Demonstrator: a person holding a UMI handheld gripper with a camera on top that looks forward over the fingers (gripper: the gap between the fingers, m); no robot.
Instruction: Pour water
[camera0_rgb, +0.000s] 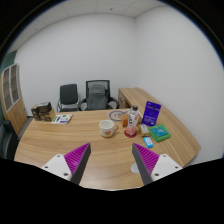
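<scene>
Evidently nothing has been poured yet: the hand-held gripper (111, 160) is held spread and empty above the desk (60, 140), while the cup (107, 127) and bottle (133, 122) are left untouched well beyond it.

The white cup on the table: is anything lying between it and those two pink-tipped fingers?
No. In the gripper view, only bare wooden table lies between the open gripper and the white cup, which stands beyond the fingers.
</scene>
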